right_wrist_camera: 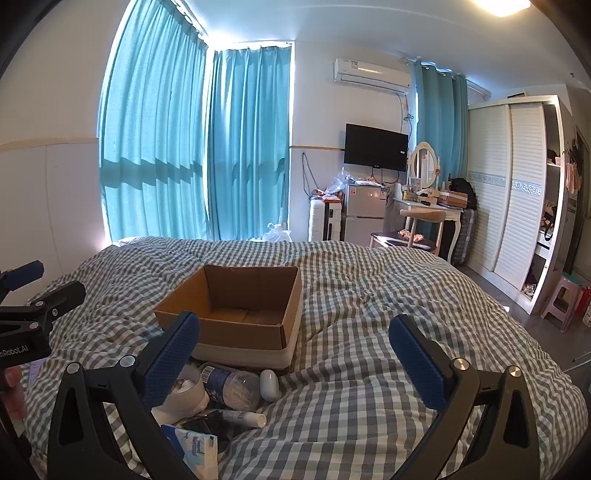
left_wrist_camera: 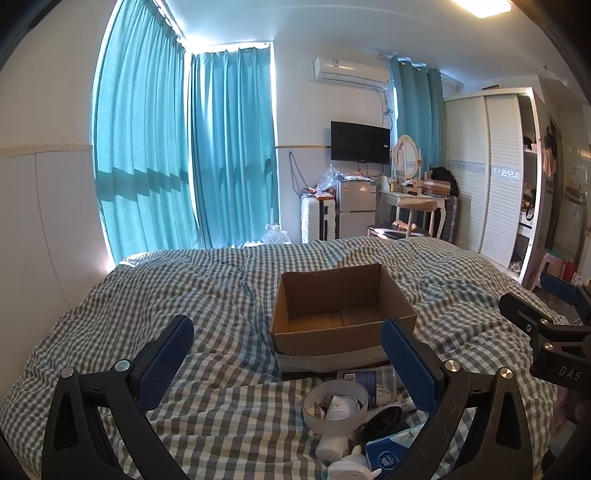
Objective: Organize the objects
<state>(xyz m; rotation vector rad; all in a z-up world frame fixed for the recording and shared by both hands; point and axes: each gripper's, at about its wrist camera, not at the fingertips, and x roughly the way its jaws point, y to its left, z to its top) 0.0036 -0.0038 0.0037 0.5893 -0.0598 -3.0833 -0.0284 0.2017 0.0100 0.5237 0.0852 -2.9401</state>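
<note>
Hovering above the checkered bed (left_wrist_camera: 221,295), the left tongs (left_wrist_camera: 288,354) and right tongs (right_wrist_camera: 295,343) both gape wide, gripping nothing. An empty cardboard box (left_wrist_camera: 340,314) sits at twelve o'clock, with the clutter pile (left_wrist_camera: 354,413) of bottle, tape ring and tissue pack touching its near side at six o'clock.

Daylight glows through the teal curtains (left_wrist_camera: 147,147), flaring white at their edges; a ceiling lamp (right_wrist_camera: 498,5) glares at the top right. Both views are bright and sharp, with soft shadows on the quilt (right_wrist_camera: 369,332), fisheye-bent walls and dark corners
</note>
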